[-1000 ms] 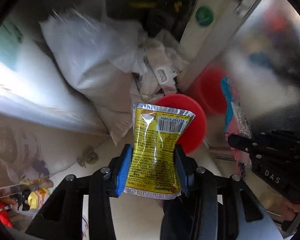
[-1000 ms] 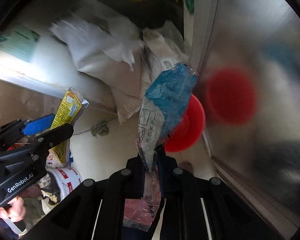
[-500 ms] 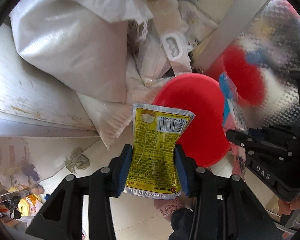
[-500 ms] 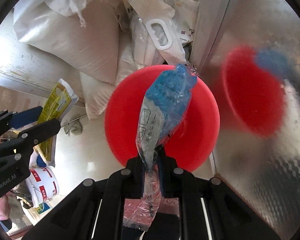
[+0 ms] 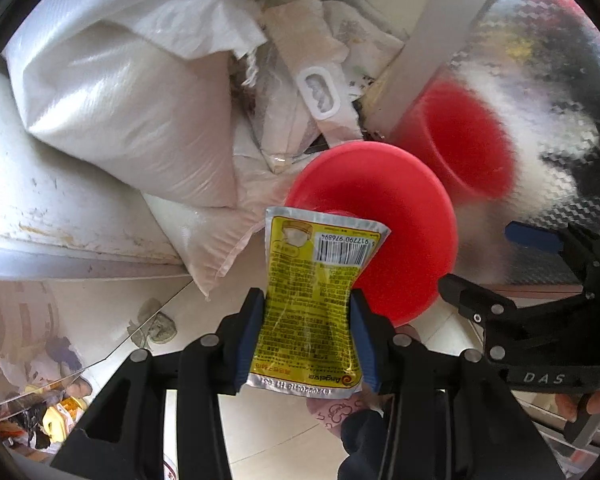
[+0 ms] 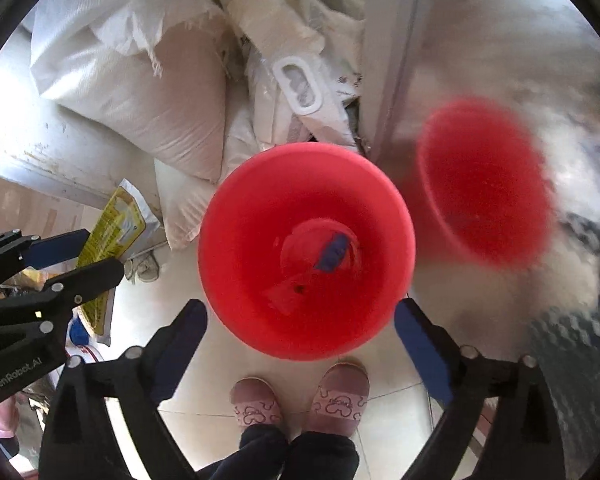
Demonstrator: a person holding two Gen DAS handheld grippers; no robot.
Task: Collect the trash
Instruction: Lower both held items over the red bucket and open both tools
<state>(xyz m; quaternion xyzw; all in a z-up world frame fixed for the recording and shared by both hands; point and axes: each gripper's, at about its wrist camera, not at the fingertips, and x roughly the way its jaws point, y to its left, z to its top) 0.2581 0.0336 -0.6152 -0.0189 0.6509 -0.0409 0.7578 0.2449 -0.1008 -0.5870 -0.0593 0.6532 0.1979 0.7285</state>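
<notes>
From my left wrist view I look straight down on pale glossy floor tiles (image 5: 276,432). At far left a worn white ledge (image 5: 60,216) runs across, and big white woven sacks (image 5: 132,96) are piled on it and against each other, crowding the upper left. My left gripper (image 5: 306,340) is clenched on a yellow foil snack packet (image 5: 312,308), barcode end up, its blue pads pressing both sides. The packet hangs over the near rim of the round red plastic bin (image 5: 404,200).

In the right wrist view the red bin (image 6: 260,200) sits on the tiles, its rim just beside the sacks and near the shiny metal panel (image 6: 480,40) on the right, which mirrors it as a red blur. A crumpled blue-and-red wrapper (image 6: 332,252) lies at the bin's bottom. My right gripper (image 6: 300,320) is opening, nothing between its jaws, fingers straddling the bin's near rim. Below, pink slippers (image 6: 300,396) stand on open tile, the only free room.
</notes>
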